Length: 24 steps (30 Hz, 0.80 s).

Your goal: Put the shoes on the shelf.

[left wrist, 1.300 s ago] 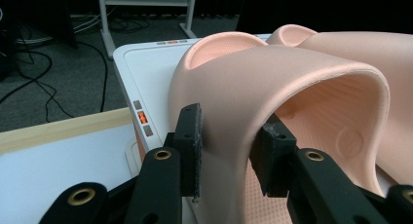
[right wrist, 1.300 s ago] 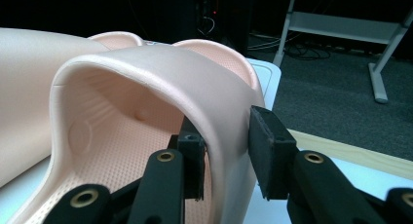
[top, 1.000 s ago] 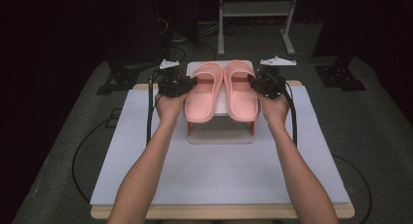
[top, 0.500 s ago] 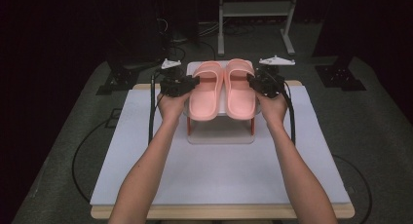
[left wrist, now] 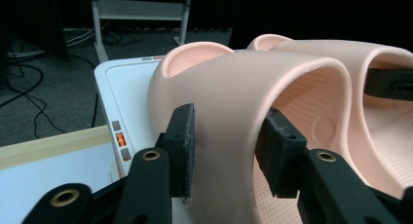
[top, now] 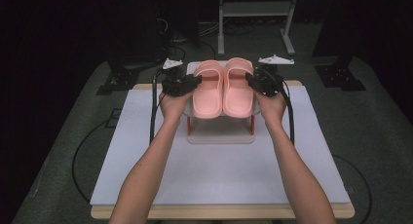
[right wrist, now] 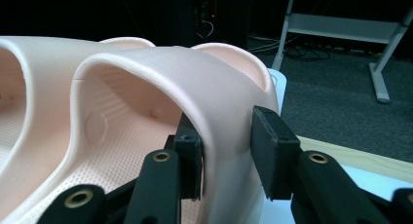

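Note:
Two pink slide sandals lie side by side on a white rack (top: 221,135) at the table's far middle. My left gripper (top: 195,83) comes in from the left, its pads (left wrist: 182,146) on either side of the left sandal's (top: 209,90) strap (left wrist: 253,87) and touching it. These jaws have just been opening, with the strap still between them. My right gripper (top: 251,81) comes in from the right. Its jaws straddle the right sandal's (top: 238,87) strap (right wrist: 160,73), pads (right wrist: 270,153) pressing it. In the gripper views, the left gripper (left wrist: 226,146) and the right gripper (right wrist: 226,151) each look along their own strap.
The rack has orange legs (top: 189,124) and stands on a white sheet (top: 219,175) that covers the wooden table. Black cables (top: 155,112) trail from both grippers. Metal shelf legs (top: 221,34) and stands sit on the dark floor beyond the table.

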{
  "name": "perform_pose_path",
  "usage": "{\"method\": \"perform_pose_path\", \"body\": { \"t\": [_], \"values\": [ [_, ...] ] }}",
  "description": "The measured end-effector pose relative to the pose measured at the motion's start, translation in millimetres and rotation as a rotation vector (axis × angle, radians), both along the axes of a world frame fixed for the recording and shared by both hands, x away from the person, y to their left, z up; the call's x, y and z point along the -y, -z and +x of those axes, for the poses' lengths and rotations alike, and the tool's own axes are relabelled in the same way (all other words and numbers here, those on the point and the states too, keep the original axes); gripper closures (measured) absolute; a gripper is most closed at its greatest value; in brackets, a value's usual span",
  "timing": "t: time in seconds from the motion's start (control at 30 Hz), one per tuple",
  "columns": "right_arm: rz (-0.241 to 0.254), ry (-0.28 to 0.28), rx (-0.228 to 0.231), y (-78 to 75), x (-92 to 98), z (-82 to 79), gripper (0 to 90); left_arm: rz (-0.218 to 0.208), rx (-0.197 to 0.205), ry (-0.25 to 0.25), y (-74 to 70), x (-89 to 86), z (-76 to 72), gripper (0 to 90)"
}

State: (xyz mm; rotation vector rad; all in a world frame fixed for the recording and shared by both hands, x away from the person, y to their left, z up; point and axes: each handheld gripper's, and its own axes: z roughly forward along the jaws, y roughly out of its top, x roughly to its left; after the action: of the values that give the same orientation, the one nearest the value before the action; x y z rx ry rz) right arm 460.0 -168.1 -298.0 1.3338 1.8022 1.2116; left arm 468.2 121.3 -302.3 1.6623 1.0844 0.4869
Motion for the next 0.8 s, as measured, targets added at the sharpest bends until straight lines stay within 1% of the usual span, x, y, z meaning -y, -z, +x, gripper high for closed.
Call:
{"method": "perform_pose_path", "body": {
  "t": [0.07, 0.53, 0.6, 0.7, 0.8],
  "values": [
    [0.007, 0.002, -0.003, 0.1, -0.3, 0.5, 65.2, 0.002, 0.003, -0.002, 0.2, 0.4, 0.7, 60.0],
    [0.018, 0.005, 0.003, 1.2, -0.2, 5.2, 64.4, 0.009, 0.019, 0.002, 1.9, 0.0, 6.2, 60.1],
    [0.021, 0.004, 0.002, 1.3, 0.0, 5.8, 64.3, 0.003, 0.019, 0.001, 2.0, 0.1, 6.8, 60.1],
    [0.021, 0.004, 0.002, 1.4, 0.1, 6.6, 64.1, 0.012, 0.020, 0.002, 1.8, 0.3, 7.6, 60.1],
    [0.021, 0.003, 0.000, 1.3, 0.2, 7.6, 63.9, 0.006, 0.024, 0.000, 2.4, 0.4, 9.3, 60.0]
  ]
}}
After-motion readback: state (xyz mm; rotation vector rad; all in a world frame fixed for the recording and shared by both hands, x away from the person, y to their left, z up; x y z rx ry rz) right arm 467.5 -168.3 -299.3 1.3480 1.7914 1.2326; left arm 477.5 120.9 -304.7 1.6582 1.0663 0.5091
